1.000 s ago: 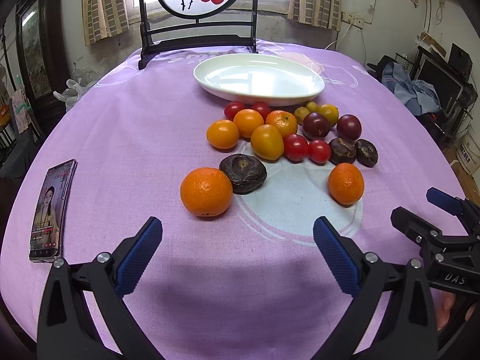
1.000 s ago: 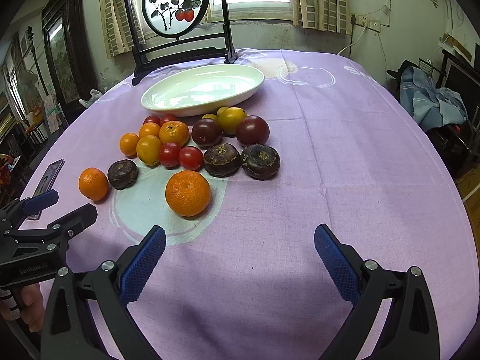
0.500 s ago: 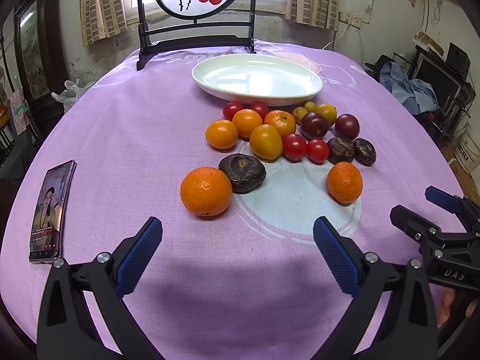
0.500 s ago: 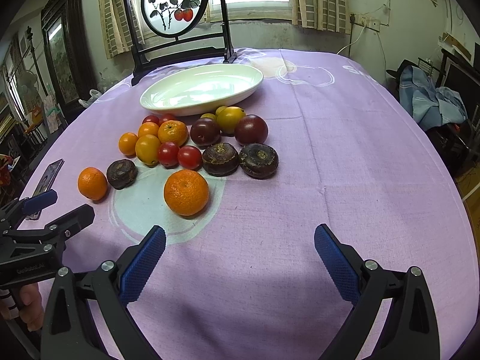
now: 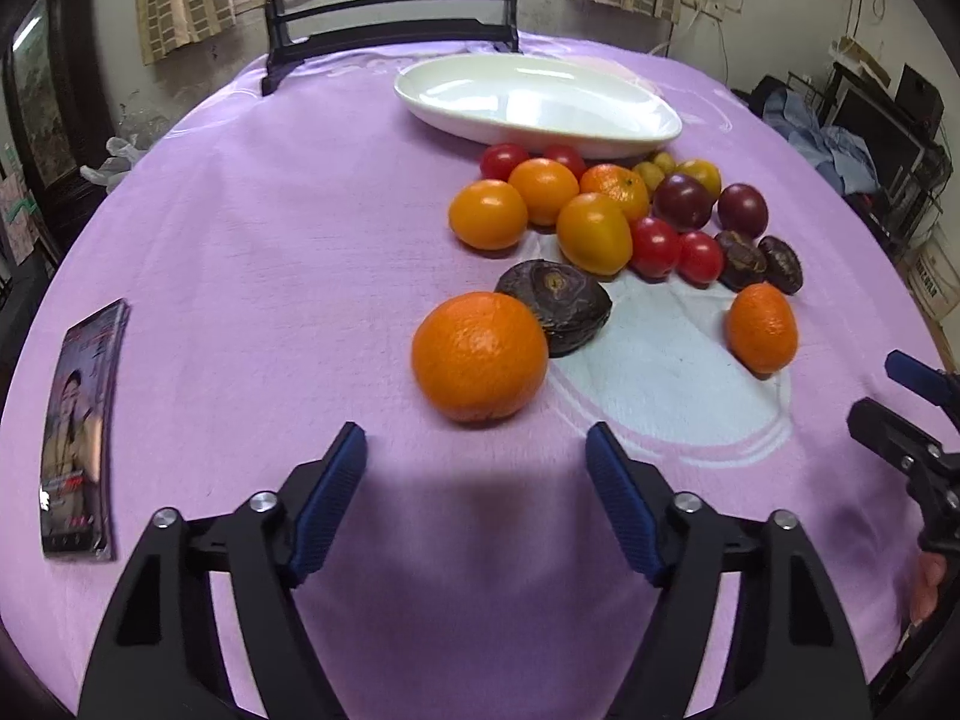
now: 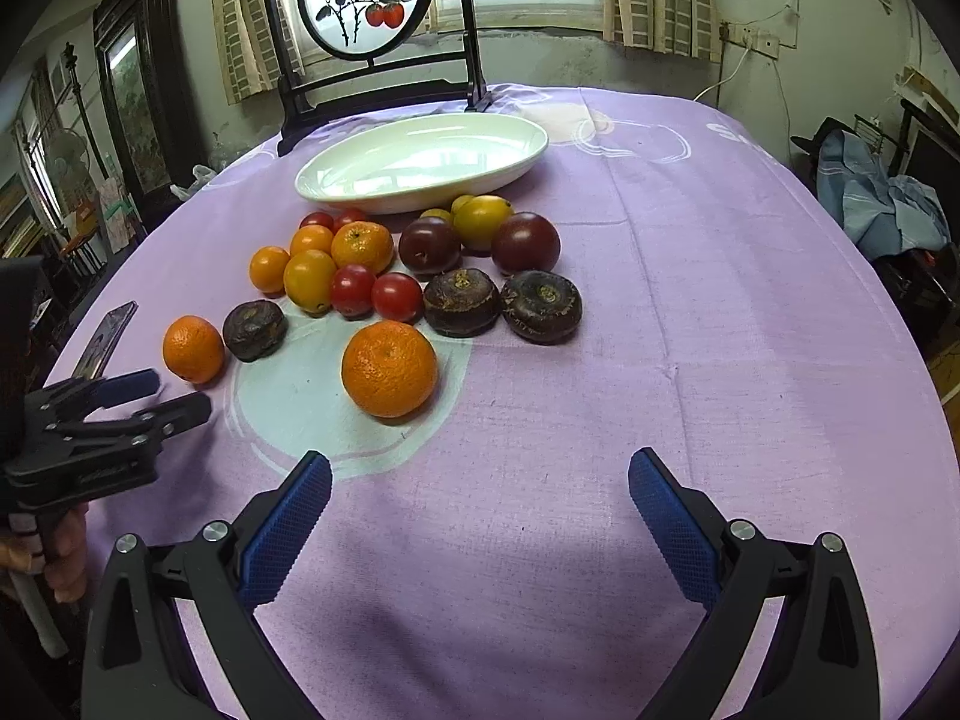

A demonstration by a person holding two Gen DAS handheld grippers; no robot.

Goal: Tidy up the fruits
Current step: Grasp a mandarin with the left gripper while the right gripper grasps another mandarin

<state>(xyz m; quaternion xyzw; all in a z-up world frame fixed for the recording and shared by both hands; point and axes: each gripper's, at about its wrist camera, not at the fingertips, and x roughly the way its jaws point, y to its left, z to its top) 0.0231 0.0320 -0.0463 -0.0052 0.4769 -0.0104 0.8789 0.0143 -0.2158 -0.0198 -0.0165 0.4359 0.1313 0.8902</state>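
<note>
Near the front edge of the purple-covered table [image 5: 252, 252], the left claw [image 5: 477, 450] tilts steeply down toward the cloth, its blue pads [image 5: 327, 498] closing with nothing between them. A large orange [image 5: 480, 355] sits just beyond the fingertips, in line with the gap and not touched; a dark wrinkled fruit [image 5: 555, 312] touches its far right side. In the right wrist view this claw [image 6: 153, 396] comes in from the left edge, with the person's hand [image 6: 63, 552] gripping its handle below.

To the right, the right claw [image 6: 480, 483] also points down at the cloth, its jaws spread wide and empty over bare purple fabric. Another orange [image 6: 389, 368] lies beyond its left finger, well clear of it.

Farther back, the fruit cluster [image 6: 414, 264] of small oranges, red and dark tomatoes, yellow fruit and two more dark wrinkled ones lies on the cloth just in front of the white oval dish [image 6: 420, 165], which holds nothing. A phone [image 5: 81, 432] lies at the table's left edge.
</note>
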